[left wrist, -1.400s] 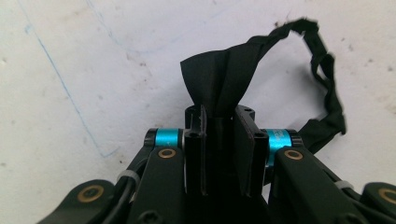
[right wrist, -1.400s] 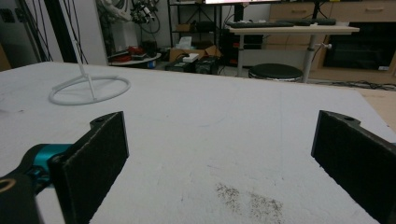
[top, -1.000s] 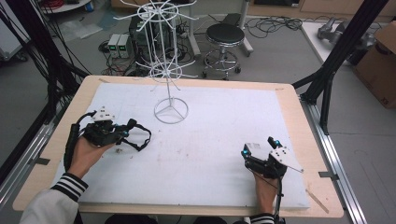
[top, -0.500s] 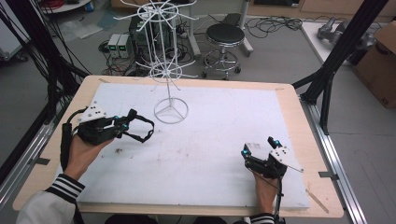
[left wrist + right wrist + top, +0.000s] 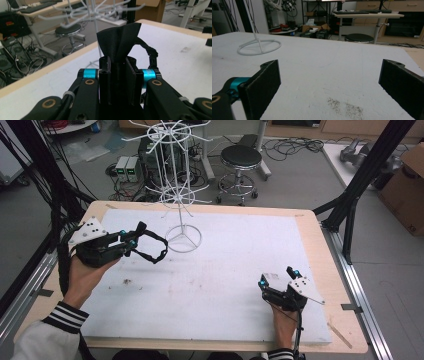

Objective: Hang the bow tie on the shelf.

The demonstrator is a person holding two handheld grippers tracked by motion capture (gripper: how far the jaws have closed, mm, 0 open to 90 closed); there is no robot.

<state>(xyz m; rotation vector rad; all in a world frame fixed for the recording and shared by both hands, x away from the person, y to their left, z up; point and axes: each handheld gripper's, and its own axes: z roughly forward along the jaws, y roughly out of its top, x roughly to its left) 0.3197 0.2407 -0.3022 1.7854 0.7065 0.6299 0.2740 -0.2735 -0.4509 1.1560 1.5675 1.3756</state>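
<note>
The white wire rack (image 5: 177,180) runs off the high view's top edge. In the left gripper view the black strap (image 5: 120,40) hides the rack's pole, and its arms blur.

Grey floor (image 5: 300,175), black round stool (image 5: 241,157) behind the table (image 5: 320,250), cables (image 5: 295,142) lying on the floor, cardboard box (image 5: 407,195) at right, black frame posts (image 5: 367,167), desk (image 5: 367,15) and dark shelves (image 5: 317,12) farther back.

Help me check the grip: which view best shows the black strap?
The left gripper view: the left gripper is shut on the black strap. The high view shows its loop hanging beside the white rack.
</note>
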